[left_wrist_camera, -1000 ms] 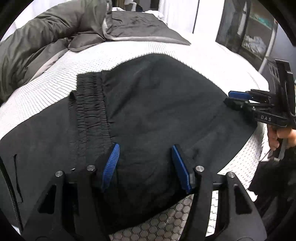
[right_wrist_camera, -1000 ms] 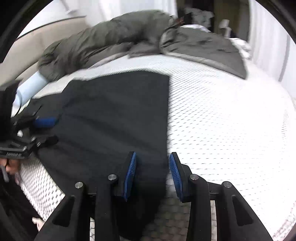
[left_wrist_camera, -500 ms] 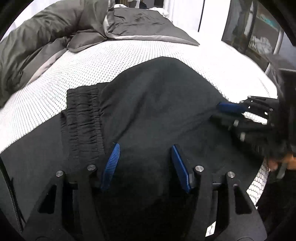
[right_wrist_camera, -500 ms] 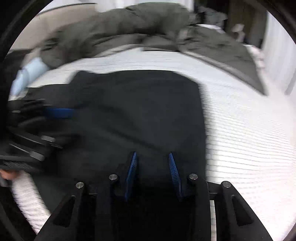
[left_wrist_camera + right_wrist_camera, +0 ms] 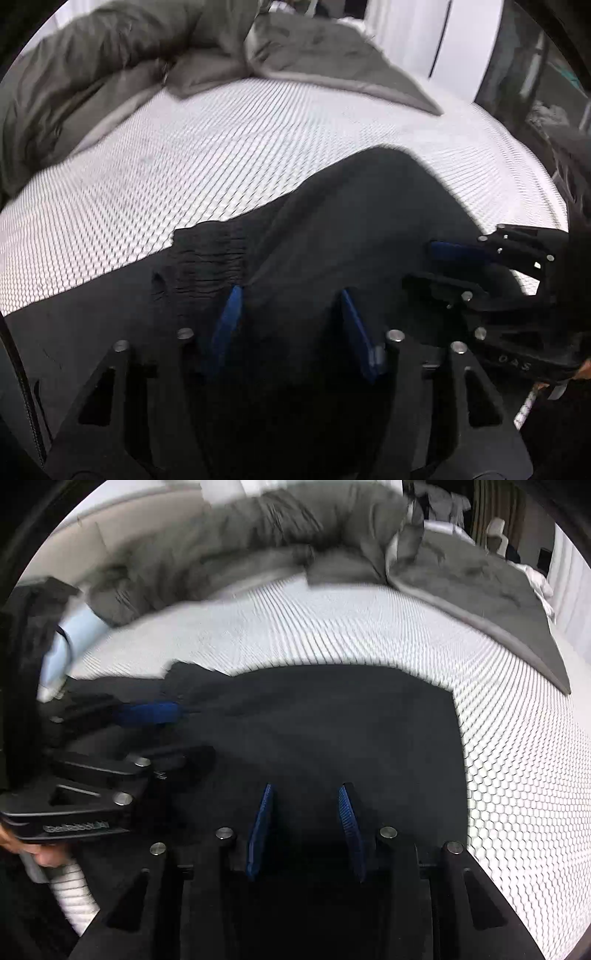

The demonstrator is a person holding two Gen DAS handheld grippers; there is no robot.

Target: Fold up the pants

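Black pants (image 5: pixel 332 229) lie flat on a white honeycomb-patterned bed; their ribbed waistband (image 5: pixel 207 254) shows at centre left in the left wrist view. My left gripper (image 5: pixel 291 317) is open, its blue pads spread low over the fabric just right of the waistband. My right gripper (image 5: pixel 304 816) is open over the near part of the pants (image 5: pixel 332 723). Each gripper shows in the other's view, the right one (image 5: pixel 454 266) and the left one (image 5: pixel 159 734), close together and open over the cloth.
A grey duvet (image 5: pixel 110 74) is bunched along the far side of the bed (image 5: pixel 258 140). It also shows in the right wrist view (image 5: pixel 461 576). A pale blue pillow (image 5: pixel 70 642) lies at the far left. Dark furniture (image 5: pixel 535 81) stands beyond the bed's right edge.
Both grippers have moved forward over the pants and closer to each other. The right gripper shifted left from the pants' edge to over the fabric. Both stayed open.
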